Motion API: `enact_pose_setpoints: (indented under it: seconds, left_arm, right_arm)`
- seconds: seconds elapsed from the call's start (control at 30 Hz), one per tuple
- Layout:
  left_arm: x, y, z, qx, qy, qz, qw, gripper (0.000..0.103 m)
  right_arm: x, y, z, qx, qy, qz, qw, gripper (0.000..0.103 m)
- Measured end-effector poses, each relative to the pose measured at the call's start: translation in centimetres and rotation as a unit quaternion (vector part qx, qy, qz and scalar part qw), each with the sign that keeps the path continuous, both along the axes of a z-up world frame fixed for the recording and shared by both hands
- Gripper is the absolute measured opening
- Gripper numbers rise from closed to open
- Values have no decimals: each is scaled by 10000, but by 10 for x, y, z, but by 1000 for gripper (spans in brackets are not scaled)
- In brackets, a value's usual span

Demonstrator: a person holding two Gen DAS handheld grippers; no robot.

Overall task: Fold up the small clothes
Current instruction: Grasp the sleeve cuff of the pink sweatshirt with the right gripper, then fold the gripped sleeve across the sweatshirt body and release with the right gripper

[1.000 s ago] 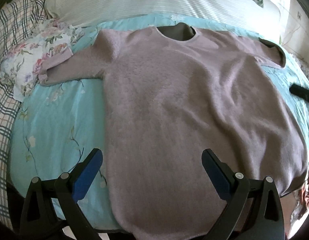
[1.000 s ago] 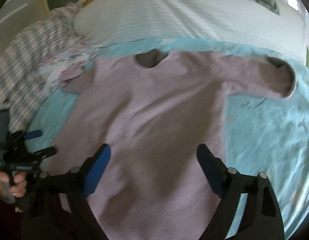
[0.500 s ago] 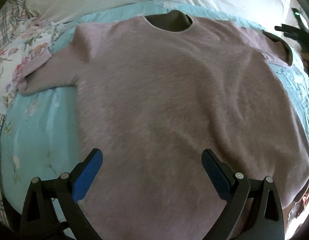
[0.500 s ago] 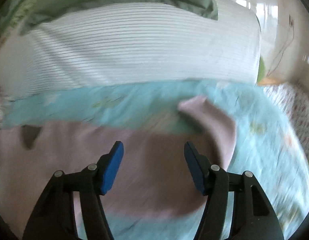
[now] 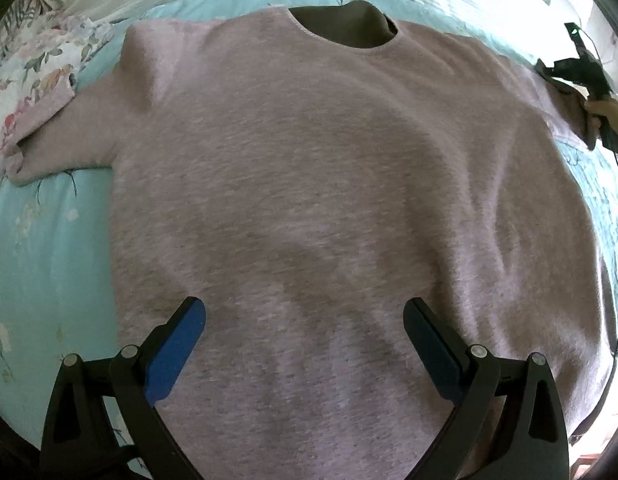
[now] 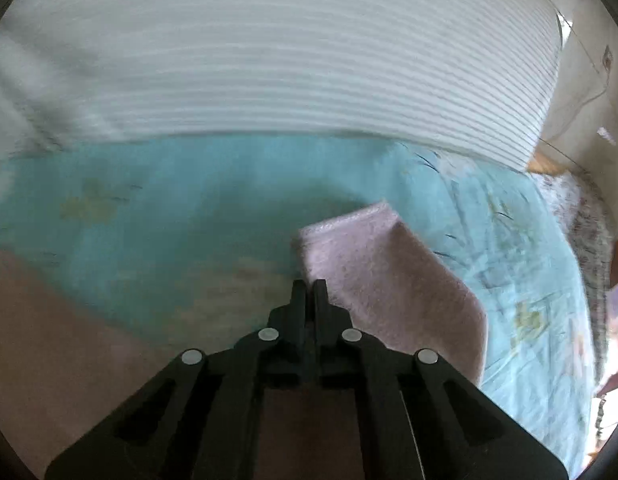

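Right gripper (image 6: 309,286) clamped on the fuzzy mauve knit sweater's (image 5: 329,200) sleeve (image 6: 381,272); left gripper (image 5: 305,332) apart. We should fold the sleeve flat across the chest.

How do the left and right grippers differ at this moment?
The left gripper has its fingers spread wide and holds nothing, hovering above the sweater body. The right gripper has its fingers pressed together at the sleeve edge, apparently pinching it. The left sits over the hem area; the right is out at the sleeve end. Both are black two-finger tools.
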State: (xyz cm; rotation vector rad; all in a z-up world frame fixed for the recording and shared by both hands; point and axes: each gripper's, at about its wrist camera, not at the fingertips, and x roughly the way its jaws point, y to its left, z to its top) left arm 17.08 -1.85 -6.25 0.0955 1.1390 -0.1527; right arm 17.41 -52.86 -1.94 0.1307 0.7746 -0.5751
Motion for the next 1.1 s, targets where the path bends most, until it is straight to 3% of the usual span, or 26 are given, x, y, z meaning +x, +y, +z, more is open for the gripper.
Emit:
enact_pose_setpoints:
  seconds: [0.1, 0.23, 0.37, 0.47, 0.6, 0.77, 0.87, 0.93, 1.0, 1.07, 1.1]
  left_arm:
    - [-4, 4, 3, -74, -45, 26, 10000, 100]
    - [-16, 19, 10, -205, -178, 122, 9996, 100]
    - [-29, 36, 19, -334, -301, 271, 9986, 100]
    - [-33, 51, 24, -464, -393, 399, 9974, 100]
    - [-27, 76, 31, -914, -438, 605, 9930, 100]
    - [-11, 101, 34, -1191, -553, 797, 9881, 100]
    - [3, 114, 35, -1424, -586, 829, 9846, 100]
    - [18, 118, 38, -1575, -609, 817, 9823, 100]
    - [38, 118, 42, -1768, -646, 770, 9791, 100]
    - [58, 114, 44, -1976, -609, 663, 9761, 100]
    - [69, 113, 43, -2054, -584, 619, 9750, 100]
  right_arm:
    - [-4, 41, 9, 420, -487, 474, 9968, 4]
    - [0, 107, 12, 1397, -1192, 1256, 9749, 4]
    - [23, 185, 5, 2534, -1676, 2181, 9274, 4]
    - [50, 246, -5, 3202, -1716, 2763, 8898, 4]
    - [90, 313, -21, 3585, -1445, 3308, 8609, 4]
    - [113, 358, -47, 3852, -1125, 3596, 8424, 4]
    - [125, 392, -62, 3883, -915, 3664, 8406, 4]
    - [127, 394, -69, 4013, -784, 3700, 8342, 8]
    - [129, 399, -72, 4095, -729, 3581, 8359, 10]
    - [121, 388, -70, 4215, -909, 3512, 8311, 15]
    - [113, 379, -66, 4227, -1040, 3453, 8314, 26]
